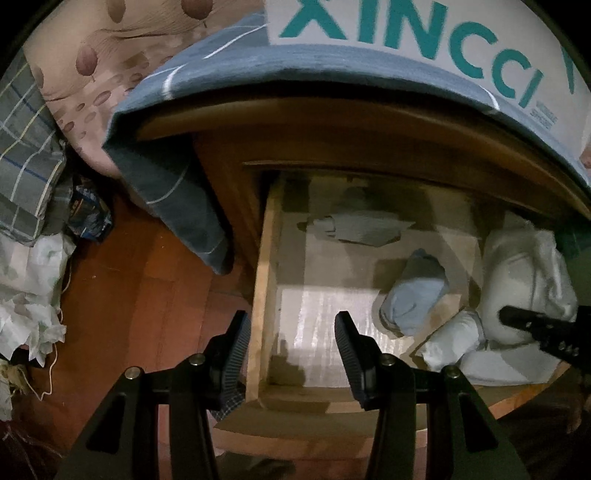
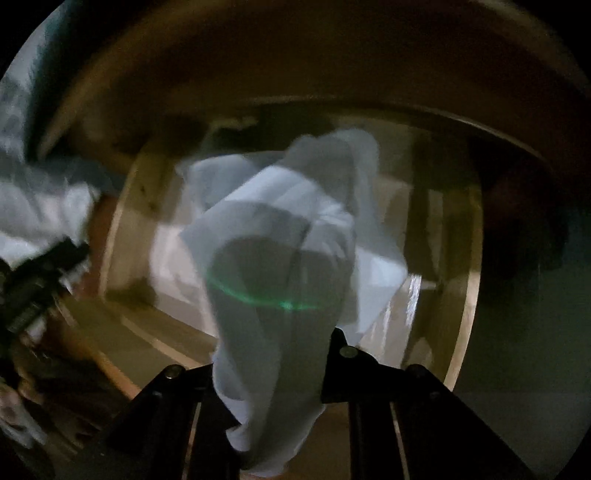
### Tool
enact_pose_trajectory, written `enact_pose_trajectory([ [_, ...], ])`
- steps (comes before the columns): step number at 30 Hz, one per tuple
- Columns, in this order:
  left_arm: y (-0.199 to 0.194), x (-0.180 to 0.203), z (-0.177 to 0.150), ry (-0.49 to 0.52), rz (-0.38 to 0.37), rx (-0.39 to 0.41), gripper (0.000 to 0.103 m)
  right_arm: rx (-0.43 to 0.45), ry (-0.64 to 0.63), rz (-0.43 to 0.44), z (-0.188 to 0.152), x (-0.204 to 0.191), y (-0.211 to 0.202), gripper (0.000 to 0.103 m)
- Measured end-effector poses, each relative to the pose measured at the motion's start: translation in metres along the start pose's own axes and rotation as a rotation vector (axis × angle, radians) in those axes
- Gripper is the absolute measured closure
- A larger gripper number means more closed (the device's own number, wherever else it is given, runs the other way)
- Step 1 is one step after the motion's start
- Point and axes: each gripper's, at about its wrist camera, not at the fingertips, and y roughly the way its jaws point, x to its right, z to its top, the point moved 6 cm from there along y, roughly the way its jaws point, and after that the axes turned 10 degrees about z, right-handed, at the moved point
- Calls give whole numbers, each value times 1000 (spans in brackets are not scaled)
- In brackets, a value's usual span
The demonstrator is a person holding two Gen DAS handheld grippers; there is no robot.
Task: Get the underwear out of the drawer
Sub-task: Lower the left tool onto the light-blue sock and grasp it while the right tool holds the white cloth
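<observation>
The wooden drawer (image 1: 264, 280) stands pulled out under the nightstand top. My right gripper (image 2: 273, 354) is shut on a white piece of underwear (image 2: 280, 229), which hangs loosely above the drawer's right side; the picture is blurred. In the left wrist view one of its black fingers (image 1: 532, 326) shows against that white underwear (image 1: 517, 280). Inside the drawer lie a rolled light-blue garment (image 1: 413, 291), a flat grey garment (image 1: 358, 229) and a small white bundle (image 1: 450, 339). My left gripper (image 1: 293, 343) is open above the drawer's front left corner, astride the left wall without pressing it.
A blue cloth (image 1: 258, 74) covers the nightstand top, with a white box with teal lettering (image 1: 406, 33) on it. Spotted bedding (image 1: 92, 55) and a plaid cloth (image 1: 22, 147) lie to the left. Crumpled white material (image 1: 29, 288) sits on the red-brown floor (image 1: 147, 295).
</observation>
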Motion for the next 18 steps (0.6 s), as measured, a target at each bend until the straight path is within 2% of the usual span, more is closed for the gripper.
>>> enact_pose_trajectory([
  [4,0,13,-3,57,-36,-3,55,80,89,58,-7,2,-6,90],
  [7,3,25,-6,106,-66,-19,55,104,131,96,-12,3,-5,90],
  [10,6,41,-11,153,-145,-65,55,109,146,114,-15,-2,1,90],
  [12,8,51,-12,183,-181,-85,53,115,155,122,-27,4,-13,90],
  [14,13,61,-11,242,-183,-104,45,115,171,131,-12,13,-19,90],
  [18,24,83,-6,366,-160,-123,45,116,197,137,-10,15,-9,90],
])
